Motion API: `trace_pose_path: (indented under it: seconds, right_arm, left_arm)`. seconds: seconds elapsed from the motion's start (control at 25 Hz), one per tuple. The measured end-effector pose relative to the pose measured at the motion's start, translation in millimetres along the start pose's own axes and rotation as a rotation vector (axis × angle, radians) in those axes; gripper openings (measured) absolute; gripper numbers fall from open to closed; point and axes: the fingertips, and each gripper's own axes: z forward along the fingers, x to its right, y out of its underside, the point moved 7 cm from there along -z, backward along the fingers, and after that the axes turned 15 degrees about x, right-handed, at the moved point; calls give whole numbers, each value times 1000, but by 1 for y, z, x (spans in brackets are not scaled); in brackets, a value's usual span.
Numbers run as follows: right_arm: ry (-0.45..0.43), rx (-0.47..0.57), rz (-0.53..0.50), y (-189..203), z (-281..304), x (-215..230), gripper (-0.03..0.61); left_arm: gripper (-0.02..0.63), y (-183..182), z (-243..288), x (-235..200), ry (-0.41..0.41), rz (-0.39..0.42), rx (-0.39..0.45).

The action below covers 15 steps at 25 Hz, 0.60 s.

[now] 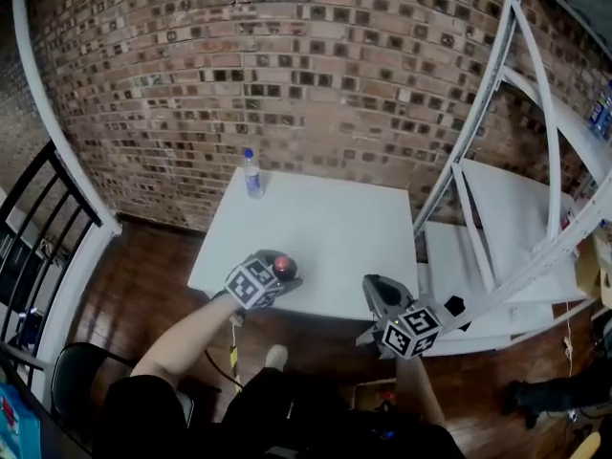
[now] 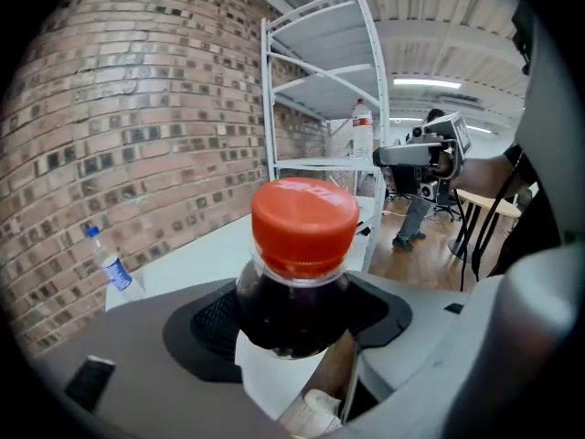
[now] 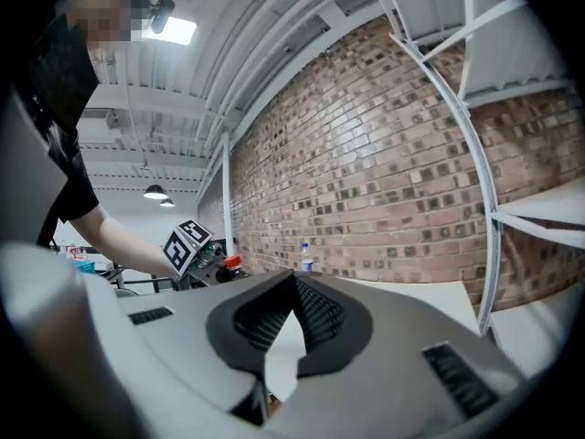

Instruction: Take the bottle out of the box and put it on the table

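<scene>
A dark bottle with a red cap stands upright between the pads of my left gripper, which is shut on its shoulder. In the head view that left gripper hangs over the near left edge of the white table, and the red cap shows at its tip. My right gripper is at the table's near right corner. Its pads meet at the tips with nothing between them. The right gripper view shows the held bottle off to the left.
A clear water bottle with a blue cap stands at the table's far left corner by the brick wall. A white metal shelf unit adjoins the table's right side, with another bottle on it. A black chair and railing are at the left.
</scene>
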Motion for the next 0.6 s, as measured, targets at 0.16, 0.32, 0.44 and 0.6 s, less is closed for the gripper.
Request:
trace_pose_path:
  seconds: [0.16, 0.32, 0.44, 0.6]
  right_arm:
    - [-84, -30, -2, 18, 40, 1, 5]
    - [-82, -42, 29, 31, 80, 18, 5]
    - [-70, -43, 49, 39, 113, 41, 5]
    - [-42, -56, 63, 55, 151, 70, 5]
  left_arm:
    - [310, 20, -13, -35, -62, -19, -43]
    - [310, 38, -6, -82, -98, -43, -85]
    - [310, 44, 14, -116, -101, -26, -107]
    - [310, 50, 50, -158, -88, -34, -91]
